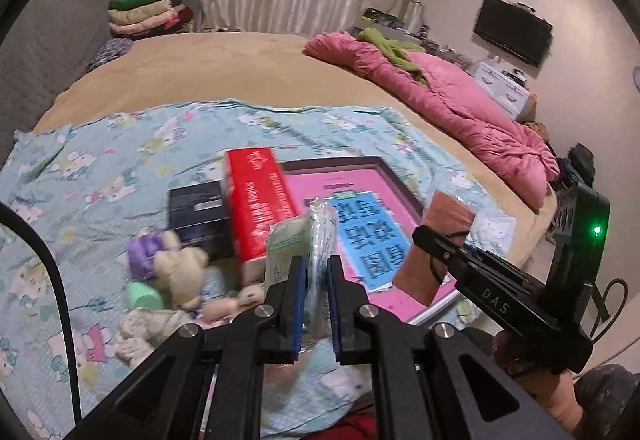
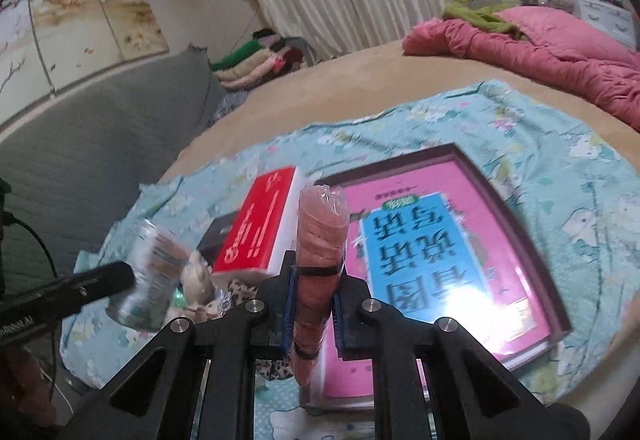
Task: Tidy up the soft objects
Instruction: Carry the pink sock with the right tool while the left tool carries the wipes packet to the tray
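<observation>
Between the blue pads of the left claw (image 1: 317,282) sits a clear-wrapped soft packet (image 1: 316,240), pinched along its lower edge so that it stands upright above the fingertips, clear of the bed. Its pale green side faces left and the crinkled plastic catches the light. From the right wrist view the same packet (image 2: 150,276) shows as a blurred bundle at the tip of the left claw's black fingers, raised over the sheet.

Clamped in the right claw (image 2: 314,294) is a brown wrapped bundle (image 2: 318,240), ringed by a thin black band. It stands nearly upright between the pads, its top poking well above the fingertips and its lower end hanging below them. In the left wrist view that bundle (image 1: 434,244) shows at the end of the right claw's black arm, above the near corner of the pink book (image 1: 360,208).

Just beyond the claws, a red box (image 1: 258,208) stands on edge, touching the book's left side, with a dark box (image 1: 198,214) lying flat to its left. Small plush toys (image 1: 176,272) are heaped on the sheet near the left claw, below the dark box. Everything rests on a pale blue cartoon-print sheet (image 1: 100,168) spread over a tan bed (image 1: 224,64). Farther back lie a rumpled pink quilt (image 1: 460,108) and a stack of folded clothes (image 1: 148,12) by the curtains.
</observation>
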The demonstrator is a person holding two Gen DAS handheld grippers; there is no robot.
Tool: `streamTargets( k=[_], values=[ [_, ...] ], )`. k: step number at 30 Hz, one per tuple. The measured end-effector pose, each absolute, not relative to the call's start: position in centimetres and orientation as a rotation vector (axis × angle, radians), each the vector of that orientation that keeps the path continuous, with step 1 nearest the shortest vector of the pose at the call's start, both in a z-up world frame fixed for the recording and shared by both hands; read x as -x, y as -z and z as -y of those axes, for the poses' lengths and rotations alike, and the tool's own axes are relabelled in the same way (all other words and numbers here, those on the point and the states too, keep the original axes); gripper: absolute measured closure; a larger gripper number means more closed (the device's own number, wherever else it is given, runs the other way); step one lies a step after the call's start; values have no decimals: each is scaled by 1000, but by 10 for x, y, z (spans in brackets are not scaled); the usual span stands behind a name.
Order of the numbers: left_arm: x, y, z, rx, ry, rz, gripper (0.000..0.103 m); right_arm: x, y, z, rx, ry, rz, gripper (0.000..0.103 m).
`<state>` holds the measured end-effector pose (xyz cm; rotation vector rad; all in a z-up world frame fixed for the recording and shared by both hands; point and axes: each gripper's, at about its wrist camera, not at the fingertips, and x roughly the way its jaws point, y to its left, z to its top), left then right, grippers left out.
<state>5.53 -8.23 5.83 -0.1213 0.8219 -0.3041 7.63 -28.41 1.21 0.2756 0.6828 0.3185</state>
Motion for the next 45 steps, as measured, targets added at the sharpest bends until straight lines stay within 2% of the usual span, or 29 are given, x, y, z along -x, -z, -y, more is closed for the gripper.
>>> streamTargets(
  k=[9, 23, 45],
  values=[
    [-66, -57, 129, 64, 355, -833, 92, -73, -19, 315, -289, -230, -652, 88],
    [-87, -25, 161, 12, 339, -913, 92, -81, -3, 343, -346, -176, -685, 88],
    [-102, 33, 205, -64, 396, -1053, 92, -100, 55, 373, -463, -86, -927, 84]
  ],
)
